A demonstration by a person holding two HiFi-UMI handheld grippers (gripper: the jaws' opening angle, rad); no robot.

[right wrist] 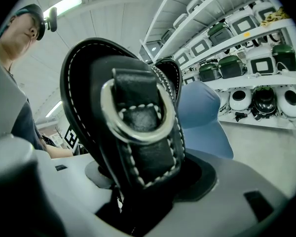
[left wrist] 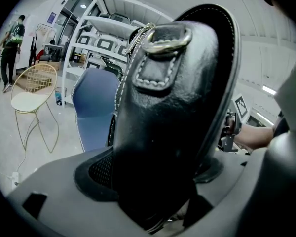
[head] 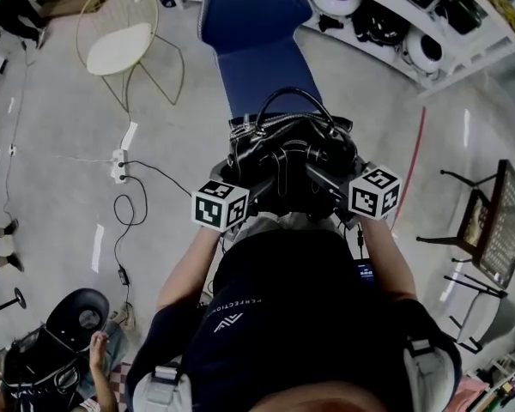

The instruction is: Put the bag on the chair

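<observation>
Between the two claws, the bag (head: pixel 292 166) is hanging pinched at both ends; the left claw (left wrist: pixel 153 196) is clamping one black leather end panel just below its stitched tab, and the right claw (right wrist: pixel 148 196) is squeezing the opposite end below a tab that is carrying a metal ring (right wrist: pixel 138 117); neither claw is standing spread. Straight ahead of both claws and somewhat below them, the blue chair (head: pixel 256 50) is lying with its seat reaching toward the far side of the bag; whether the bag's base is already touching the seat's front edge I cannot tell. Above the claws the handles (head: pixel 293 101) are arching free, with nothing gripping them. Off to the left of the left claw, well apart, a wire chair (head: pixel 120 45) is standing unused. Judging by the glossy hide, the bag is likely behaving as smooth and somewhat slippery, soft in the body but stiffer at the stitched ends, and weighty enough that two holds are making sense; those end panels are looking like the soundest places to grip, since they are resisting crushing and holding the bag level, whereas a hold on the handles would probably be letting it swing; the ring and tabs are looking sturdy, not fragile.
</observation>
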